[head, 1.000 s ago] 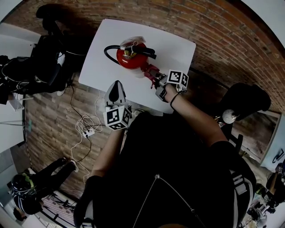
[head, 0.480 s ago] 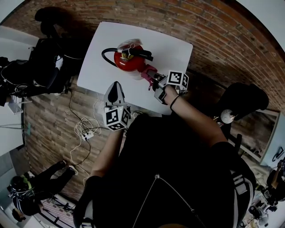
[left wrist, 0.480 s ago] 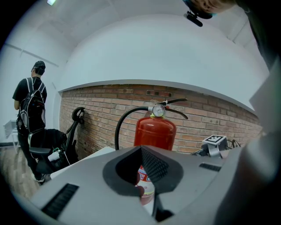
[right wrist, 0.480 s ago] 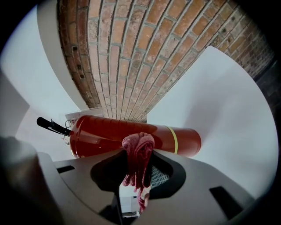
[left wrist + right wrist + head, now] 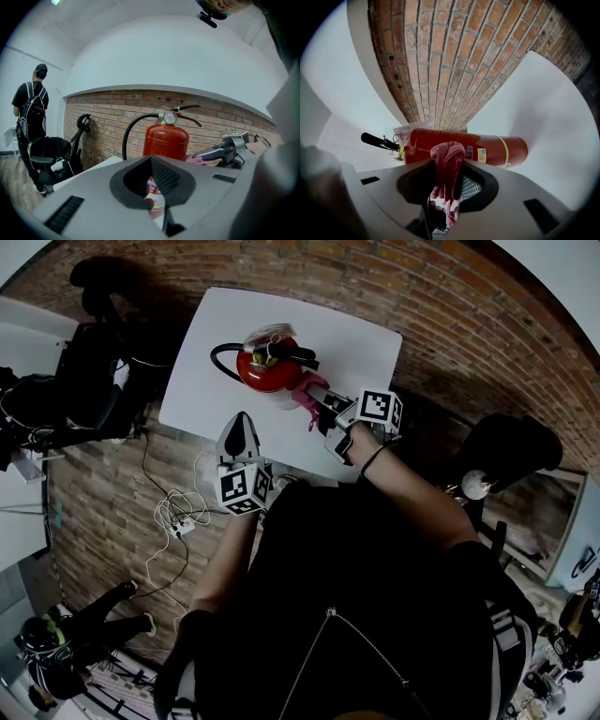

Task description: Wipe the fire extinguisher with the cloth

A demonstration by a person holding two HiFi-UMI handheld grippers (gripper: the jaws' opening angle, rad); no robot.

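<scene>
Glossy red cylindrical metal fire extinguisher with curved black hose, upright mid smooth white table, right gripper pinching ribbed pink knitted cloth against its right side, left gripper pressed together, empty, nearer.

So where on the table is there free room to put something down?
Bare table lies right of the fire extinguisher, towards the far corner, and left of its black hose. The near side is crowded: the right gripper holds the cloth by it, and the left gripper hovers beside.
</scene>
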